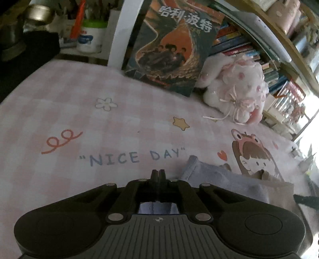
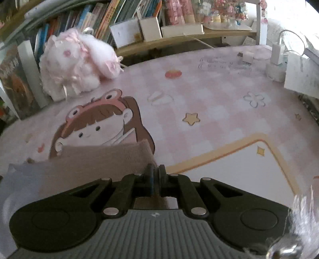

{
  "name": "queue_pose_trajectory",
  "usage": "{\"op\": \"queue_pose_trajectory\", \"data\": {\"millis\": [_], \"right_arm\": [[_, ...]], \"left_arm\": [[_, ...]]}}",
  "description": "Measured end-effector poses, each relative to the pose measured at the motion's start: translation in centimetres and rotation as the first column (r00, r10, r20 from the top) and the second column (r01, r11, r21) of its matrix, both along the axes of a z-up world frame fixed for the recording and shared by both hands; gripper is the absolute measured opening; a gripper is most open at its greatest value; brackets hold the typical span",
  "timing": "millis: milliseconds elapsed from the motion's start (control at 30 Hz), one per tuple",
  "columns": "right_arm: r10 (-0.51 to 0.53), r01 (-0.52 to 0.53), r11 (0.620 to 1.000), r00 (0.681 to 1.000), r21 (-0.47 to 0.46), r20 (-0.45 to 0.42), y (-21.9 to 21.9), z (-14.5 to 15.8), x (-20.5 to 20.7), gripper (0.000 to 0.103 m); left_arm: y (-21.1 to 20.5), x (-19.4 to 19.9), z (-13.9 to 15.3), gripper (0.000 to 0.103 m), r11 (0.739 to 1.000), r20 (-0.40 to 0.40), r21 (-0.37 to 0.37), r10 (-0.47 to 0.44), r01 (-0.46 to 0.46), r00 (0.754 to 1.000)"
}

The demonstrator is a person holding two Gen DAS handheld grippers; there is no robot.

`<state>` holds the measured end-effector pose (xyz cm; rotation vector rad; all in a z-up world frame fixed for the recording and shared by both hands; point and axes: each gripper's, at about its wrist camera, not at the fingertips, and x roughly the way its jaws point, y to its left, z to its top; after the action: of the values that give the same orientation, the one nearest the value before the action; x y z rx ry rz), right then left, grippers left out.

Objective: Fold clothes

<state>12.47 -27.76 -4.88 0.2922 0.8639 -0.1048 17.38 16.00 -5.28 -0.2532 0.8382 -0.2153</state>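
Observation:
A two-tone cloth, blue on one half and beige on the other, lies on the pink checked table mat. In the left wrist view its blue part sits just right of my left gripper, whose fingers are pressed together; blue fabric shows in the gap behind them. In the right wrist view the beige part lies left of my right gripper, whose fingers are closed at the cloth's right edge with fabric between them.
A pink plush toy and a Harry Potter book stand at the table's back edge before bookshelves. White chargers and boxes sit at the far right. Jars and a white tub stand at the back left.

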Motion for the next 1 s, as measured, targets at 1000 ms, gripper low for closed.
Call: {"op": "queue_pose_trajectory", "data": {"millis": [1000], "right_arm": [[0.132, -0.130, 0.983, 0.991, -0.129, 0.006, 1.8, 1.8, -7.0, 0.026]], "left_arm": [[-1.6, -5.6, 1.4, 0.027, 0.997, 0.026, 0.073, -0.012, 0.010, 1.000]]}}
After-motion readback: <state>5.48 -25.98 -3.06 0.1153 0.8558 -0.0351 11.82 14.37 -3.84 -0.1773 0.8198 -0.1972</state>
